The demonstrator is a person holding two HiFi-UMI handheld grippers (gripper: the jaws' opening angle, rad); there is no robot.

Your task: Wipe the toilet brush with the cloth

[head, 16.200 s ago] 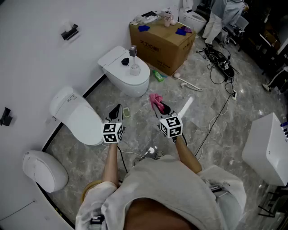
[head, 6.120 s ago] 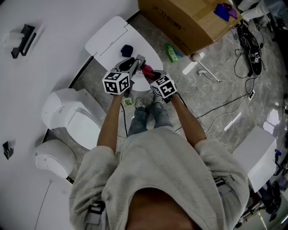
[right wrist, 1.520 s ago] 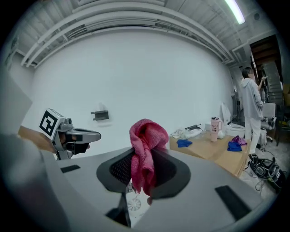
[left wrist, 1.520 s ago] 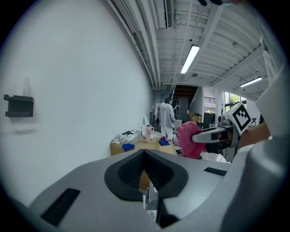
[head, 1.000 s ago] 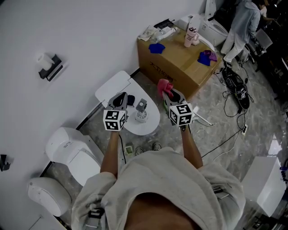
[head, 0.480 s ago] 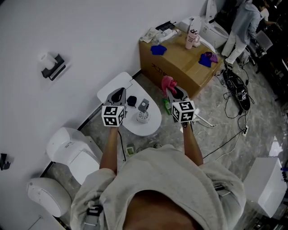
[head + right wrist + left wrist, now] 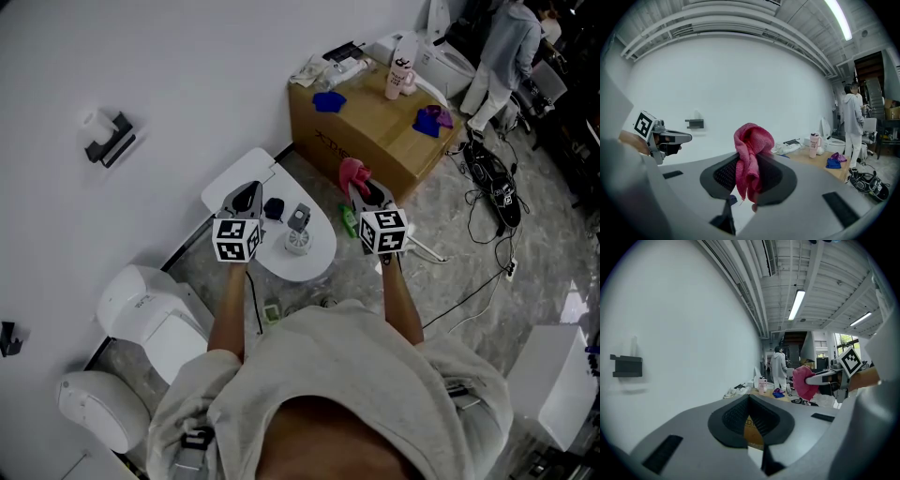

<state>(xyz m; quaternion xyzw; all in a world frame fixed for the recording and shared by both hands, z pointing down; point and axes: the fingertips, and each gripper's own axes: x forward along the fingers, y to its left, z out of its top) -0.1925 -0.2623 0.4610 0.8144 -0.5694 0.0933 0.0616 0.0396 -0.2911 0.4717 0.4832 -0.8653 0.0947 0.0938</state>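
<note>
Wall (image 7: 187,75), white and bare, fills the upper left of the head view. Below it, near the middle of the frame, a white toilet (image 7: 314,264) sits with its lid down. A brown cardboard box (image 7: 375,127) sits at the upper middle, just past the toilet.

The person holds both tools out over the toilet. The left gripper (image 7: 246,195) is left of middle, with its jaws pressed together and nothing between them. The right gripper (image 7: 368,190) is right of middle, and its jaws pinch the pink cloth (image 7: 351,172). The cloth sticks up in a bunch above the jaws.

The toilet brush (image 7: 298,232) stands in its little holder on the toilet lid. It is between the two grippers in the picture and lower down. Neither gripper touches it, and the cloth is well apart from it too.

It looks like the wiping has not begun. The cloth is ready, but the brush is not yet picked up. For the next move, I think the left gripper must open its jaws, go down to the brush handle and close on it. Then the right gripper can bring the cloth over and rub it along the brush.
</note>
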